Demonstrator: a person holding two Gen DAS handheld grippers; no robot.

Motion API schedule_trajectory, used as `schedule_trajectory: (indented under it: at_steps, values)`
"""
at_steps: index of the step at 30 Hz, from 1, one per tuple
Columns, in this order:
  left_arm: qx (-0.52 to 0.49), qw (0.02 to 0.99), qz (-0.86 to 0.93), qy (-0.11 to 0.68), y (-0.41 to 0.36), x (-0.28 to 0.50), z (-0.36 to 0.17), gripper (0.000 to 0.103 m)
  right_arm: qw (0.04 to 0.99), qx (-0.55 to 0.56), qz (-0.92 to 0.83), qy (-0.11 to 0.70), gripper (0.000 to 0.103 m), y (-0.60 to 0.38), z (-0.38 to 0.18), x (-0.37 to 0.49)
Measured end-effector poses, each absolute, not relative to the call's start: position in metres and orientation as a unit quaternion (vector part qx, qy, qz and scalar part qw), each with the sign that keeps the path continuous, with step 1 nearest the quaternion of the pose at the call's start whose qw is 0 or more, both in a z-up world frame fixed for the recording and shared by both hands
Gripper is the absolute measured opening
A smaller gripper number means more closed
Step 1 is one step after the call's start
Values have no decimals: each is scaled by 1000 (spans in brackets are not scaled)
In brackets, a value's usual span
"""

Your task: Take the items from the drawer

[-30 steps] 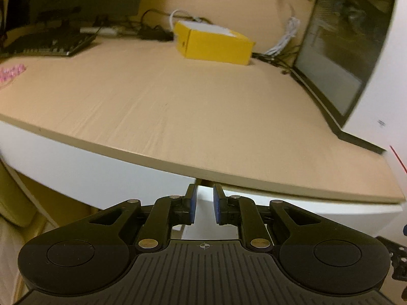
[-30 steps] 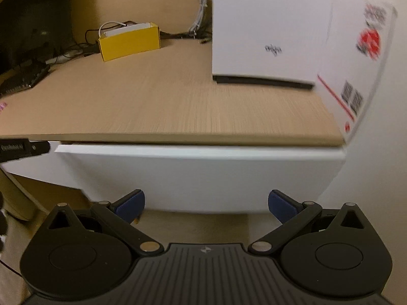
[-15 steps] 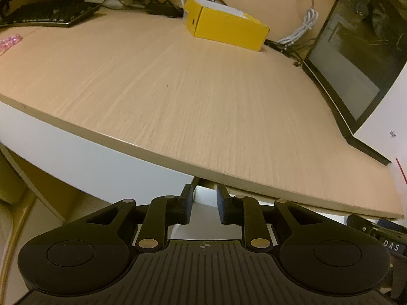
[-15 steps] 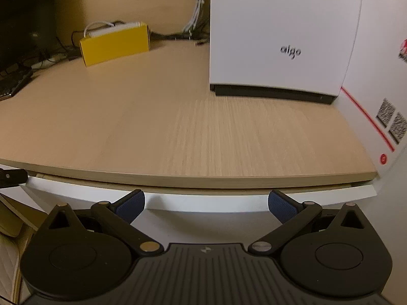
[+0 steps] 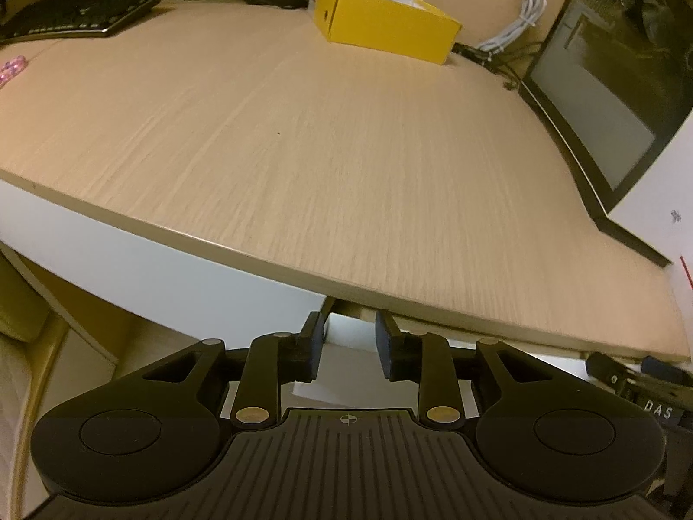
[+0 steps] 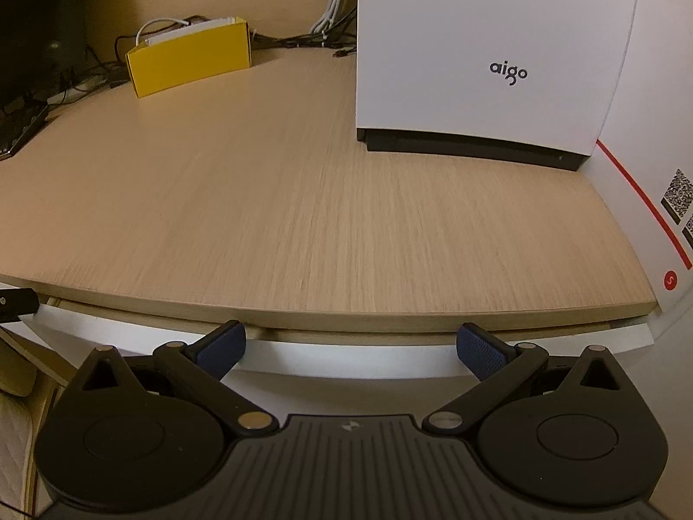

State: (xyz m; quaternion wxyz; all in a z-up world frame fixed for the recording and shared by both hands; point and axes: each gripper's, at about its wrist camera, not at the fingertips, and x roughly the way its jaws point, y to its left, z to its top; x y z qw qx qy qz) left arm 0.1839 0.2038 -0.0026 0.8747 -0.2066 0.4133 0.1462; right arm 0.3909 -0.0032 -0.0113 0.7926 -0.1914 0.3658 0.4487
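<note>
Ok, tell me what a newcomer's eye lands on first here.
The yellow box at the back of the wooden desk stands out first, cables behind it. Next, the white aigo case standing on the desk's right side. Below the desk edge, the white drawer front sits just ahead of both grippers.

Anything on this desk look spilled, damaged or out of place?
Nothing stands out. The yellow box sits flat near the cables, the white aigo case stands upright, and the desk top shows no spills. The drawer front looks intact.
</note>
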Motion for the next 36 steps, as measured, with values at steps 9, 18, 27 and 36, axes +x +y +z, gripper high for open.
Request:
schedule_trajectory:
  at_steps: [9, 18, 27, 36]
  values:
    - [-200, 872, 139, 424, 199, 173, -1, 31, 785, -199, 446, 382, 103, -8, -9, 388]
    - [-118, 904, 116, 394, 177, 158, 31, 23, 774, -213, 456, 384, 103, -17, -4, 385]
    - [-114, 901, 15, 418, 136, 181, 33, 23, 786, -208, 445, 376, 103, -23, -6, 402]
    - [-86, 892, -17, 444, 104, 199, 14, 23, 780, -204, 452, 381, 103, -26, -7, 407]
